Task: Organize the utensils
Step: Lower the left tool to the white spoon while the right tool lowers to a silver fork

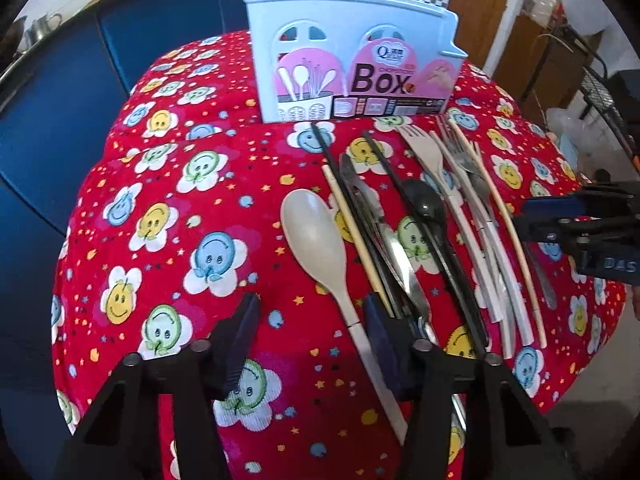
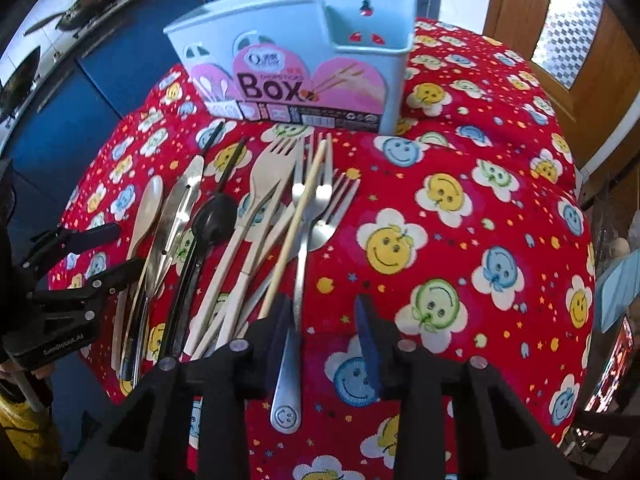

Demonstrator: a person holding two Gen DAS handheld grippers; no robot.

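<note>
A light blue utensil box [image 1: 352,56] with a pink "Box" label stands at the far side of the red smiley-flower cloth; it also shows in the right wrist view [image 2: 296,60]. A pile of utensils lies in front of it: a beige spoon [image 1: 316,240], a steel knife [image 1: 384,240], a black spoon [image 1: 424,200], black chopsticks, beige forks [image 2: 272,176], steel forks [image 2: 308,216] and wooden chopsticks [image 2: 296,224]. My left gripper [image 1: 316,316] is open, low over the beige spoon's handle. My right gripper [image 2: 324,320] is open, empty, just right of the steel fork handle.
The red cloth [image 2: 460,208] covers a small round table with edges falling off all around. Blue cabinets [image 1: 60,120] stand to the left with pans on a counter behind. A wooden door [image 2: 560,40] is at the right.
</note>
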